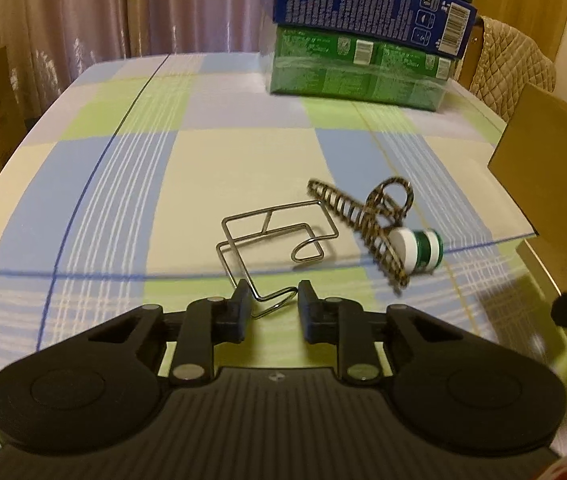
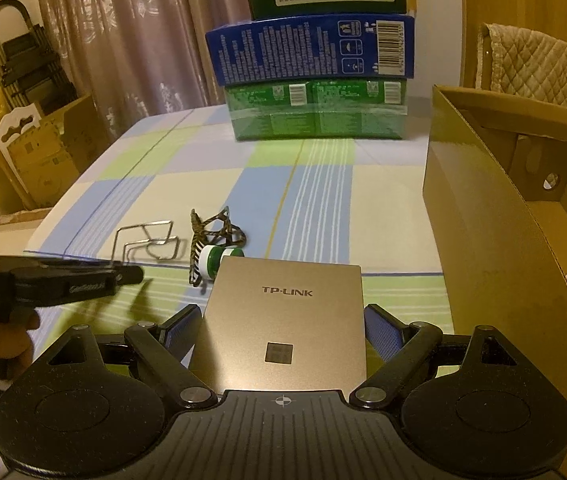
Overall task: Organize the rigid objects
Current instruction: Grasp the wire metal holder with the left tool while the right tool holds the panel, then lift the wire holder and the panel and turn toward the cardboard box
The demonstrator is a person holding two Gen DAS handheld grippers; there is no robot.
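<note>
Between our left tongs [image 1: 273,302], spread apart, sits the near bent end of a wire rack [image 1: 275,236]; the wire runs between the pads but we cannot tell if either pad touches it. The rack rests on the counter [image 1: 203,168], which wears a checked cloth of blue, green and cream.

Just right of the rack lies a leopard-print hair claw clip [image 1: 371,220], and a small green jar with a white lid [image 1: 417,250] lies on its side against the clip's teeth.

Our right tongs [image 2: 283,328] are pinching a flat gold TP-LINK device [image 2: 283,320], blue-faced pads pressed to its left and right edges, logo side up. Whether it is clear of the cloth we cannot tell. Its far edge sits just in front of the jar from this view.

To the right stands an open cardboard box [image 2: 483,200], side wall near the device; something orange and white shows inside, too cropped to name.

At the far end of the counter, retail boxes [image 2: 311,80] are stacked: green lowest, blue above, dark green on top. Curtains [image 2: 123,40] hang behind.
</note>
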